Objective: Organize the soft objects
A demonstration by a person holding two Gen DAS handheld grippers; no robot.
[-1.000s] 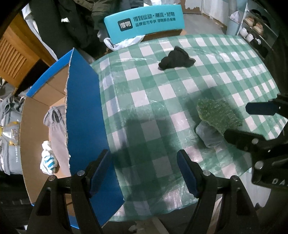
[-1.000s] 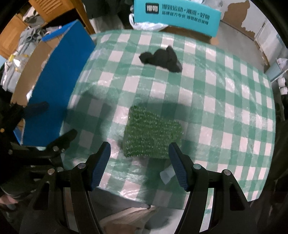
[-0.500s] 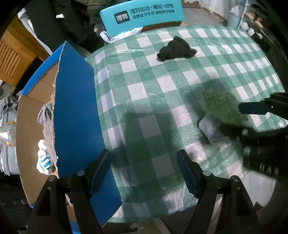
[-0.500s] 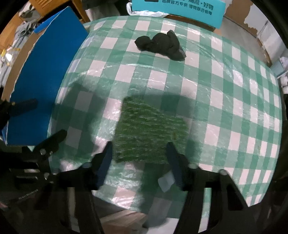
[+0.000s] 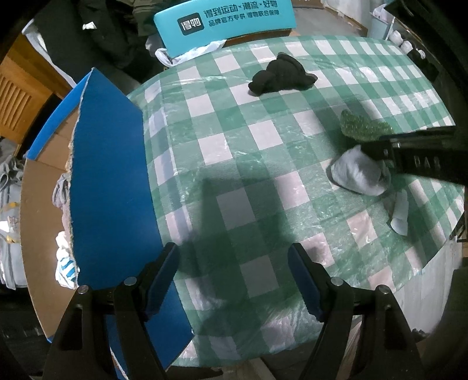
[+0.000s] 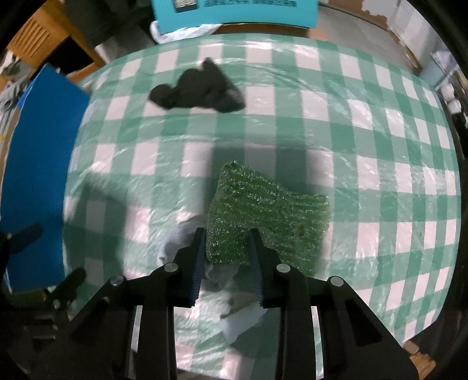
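The right gripper [image 6: 226, 251], jaws closing on the green knit cloth [image 6: 263, 210], hides its near edge; the cloth's long side runs rightward. The left gripper [image 5: 234, 277] gapes wide, holding nothing.

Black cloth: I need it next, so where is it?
The black cloth lies alone at the table's far side, near the teal chair back, beyond the green knit piece.

A cluttered home room: checked tablecloth [image 5: 263, 140], wooden cabinet [image 5: 17, 99], heaped clothes [image 5: 96, 32].

Hidden and cut-off parts

Your right gripper [image 6: 226, 254] covers the near edge of the green knit piece [image 6: 263, 210] and most of the pale cloth [image 6: 181, 239]; the blue flap [image 5: 108, 187] hides most of the box contents [image 5: 63, 263].
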